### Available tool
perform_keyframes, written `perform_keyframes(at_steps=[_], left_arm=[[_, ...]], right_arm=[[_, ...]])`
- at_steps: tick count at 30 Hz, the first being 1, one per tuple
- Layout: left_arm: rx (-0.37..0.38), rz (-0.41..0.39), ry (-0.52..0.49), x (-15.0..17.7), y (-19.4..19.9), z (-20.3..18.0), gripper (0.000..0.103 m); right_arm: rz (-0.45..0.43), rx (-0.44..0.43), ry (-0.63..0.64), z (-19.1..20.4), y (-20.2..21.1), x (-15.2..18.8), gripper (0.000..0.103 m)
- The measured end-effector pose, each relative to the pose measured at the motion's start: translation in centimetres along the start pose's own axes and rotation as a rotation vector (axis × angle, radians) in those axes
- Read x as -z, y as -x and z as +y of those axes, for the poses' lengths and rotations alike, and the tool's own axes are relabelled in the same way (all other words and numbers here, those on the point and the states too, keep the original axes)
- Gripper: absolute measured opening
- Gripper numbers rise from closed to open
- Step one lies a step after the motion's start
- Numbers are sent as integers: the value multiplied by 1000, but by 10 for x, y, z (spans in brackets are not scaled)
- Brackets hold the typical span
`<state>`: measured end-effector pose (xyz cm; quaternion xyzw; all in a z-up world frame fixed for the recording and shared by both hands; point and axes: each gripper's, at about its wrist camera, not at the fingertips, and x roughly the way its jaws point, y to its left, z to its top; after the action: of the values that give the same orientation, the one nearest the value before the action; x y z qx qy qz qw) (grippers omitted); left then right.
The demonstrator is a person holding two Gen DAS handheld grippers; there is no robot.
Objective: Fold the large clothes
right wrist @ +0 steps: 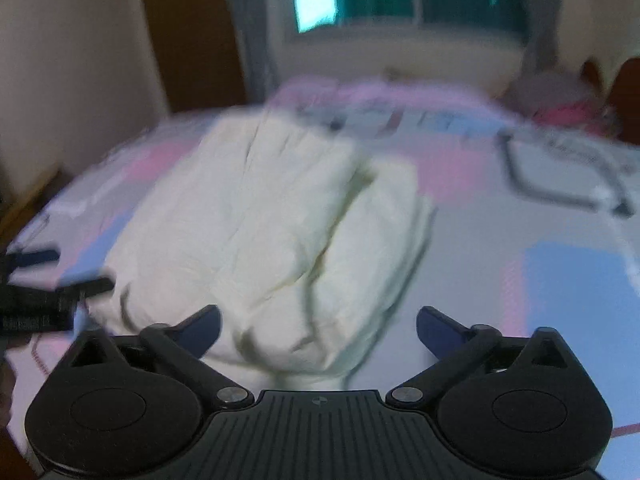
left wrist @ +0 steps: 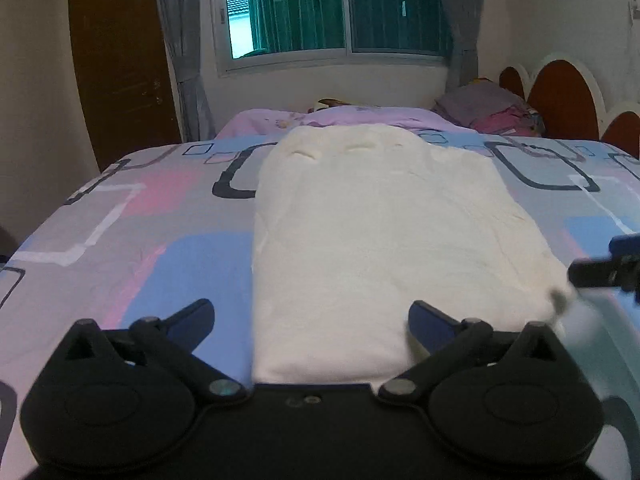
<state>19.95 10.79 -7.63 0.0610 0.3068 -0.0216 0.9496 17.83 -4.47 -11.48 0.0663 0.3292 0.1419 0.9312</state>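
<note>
Two grippers hang low over a bed (left wrist: 168, 216) covered in a patterned sheet of blue, pink and grey blocks. The left gripper (left wrist: 311, 330) has its fingers spread wide, nothing pinched, with the near edge of a folded cream garment (left wrist: 376, 232) lying between them on the sheet. The right gripper (right wrist: 318, 330) is likewise spread and empty, above the garment's rumpled right side. A window (left wrist: 336, 8) and stacked clothes (left wrist: 488, 110) sit beyond.
</note>
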Motion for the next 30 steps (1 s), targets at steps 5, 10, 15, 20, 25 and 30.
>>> perform_keyframes(at_steps=[5,10,15,20,25,30], left_arm=[[14,-31,-9,6,37,-9,103],[22,-66,3,1,78,-16,103],[43,-63,42,4,116,-21,103],[42,-82,54,13,149,-26,103],[34,-104,72,24,181,-30,103],[30,-126,77,32,210,-37,103]], right_arm=[[-22,16,-38,-4,37,14,103],[-26,29,-16,8,76,20,103],[-35,1,-36,21,120,27,103],[-49,-10,-21,34,159,42,103],[-93,-4,-12,44,193,56,103],[-113,4,-4,49,219,66,103]])
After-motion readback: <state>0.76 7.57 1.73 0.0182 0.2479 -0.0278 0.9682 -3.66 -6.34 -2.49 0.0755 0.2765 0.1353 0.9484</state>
